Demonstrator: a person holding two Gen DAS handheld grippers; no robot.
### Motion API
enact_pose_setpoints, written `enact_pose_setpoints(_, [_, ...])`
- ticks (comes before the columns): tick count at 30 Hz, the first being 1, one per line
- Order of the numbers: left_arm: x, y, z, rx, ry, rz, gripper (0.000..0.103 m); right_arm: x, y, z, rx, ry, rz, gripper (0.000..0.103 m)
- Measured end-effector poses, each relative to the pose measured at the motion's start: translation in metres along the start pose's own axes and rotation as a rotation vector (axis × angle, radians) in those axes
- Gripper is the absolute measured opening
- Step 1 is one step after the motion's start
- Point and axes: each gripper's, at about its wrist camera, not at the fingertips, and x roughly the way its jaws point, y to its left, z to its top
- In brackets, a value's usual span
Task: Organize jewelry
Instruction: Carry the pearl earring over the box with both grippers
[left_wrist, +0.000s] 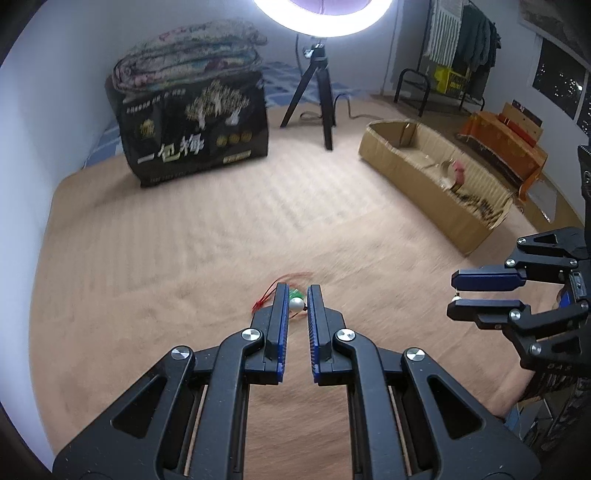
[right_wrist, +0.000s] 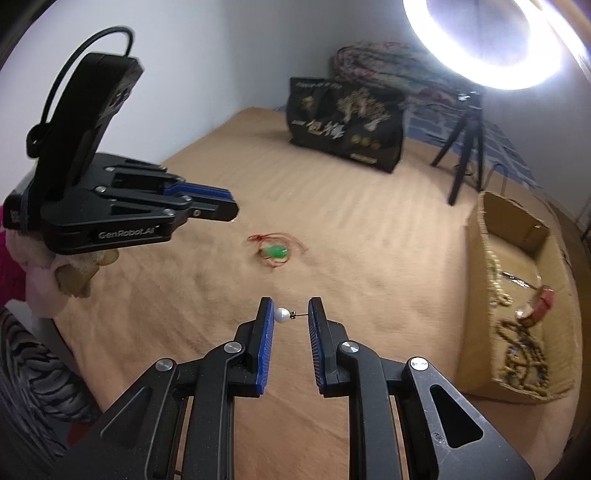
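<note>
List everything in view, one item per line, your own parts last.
pearl earring: 2, white, one between each pair of tongs
pendant: 1, green on red cord, lying on the blanket
cardboard box: 1, brown, on the blanket to the right
bead chains: count unclear, gold-brown, inside the box
watch: 1, red strap, inside the box
bag: 1, black with pale print, far end by the wall
quilt: 1, patterned, folded on top of the bag
ring light: 1, white, on a black tripod
blanket: 1, tan, covering the surface
left tongs: black with blue pads, gripping an earring
right tongs: black with blue pads, gripping an earring
</note>
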Motion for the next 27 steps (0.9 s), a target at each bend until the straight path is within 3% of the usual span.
enact_pose_setpoints(15, [-0.021, -0.066, 0.047, 0.038, -0.094, -0.074, 0.008, -0.061, -0.059, 0.001, 0.119, -0.034, -0.119, 0.017])
enact_pose_setpoints(27, [-0.006, -0.122, 0.092, 0.067, -0.149, -0.117, 0.008, -0.103, -0.111, -0.003, 0.152, -0.059, -0.255, 0.017])
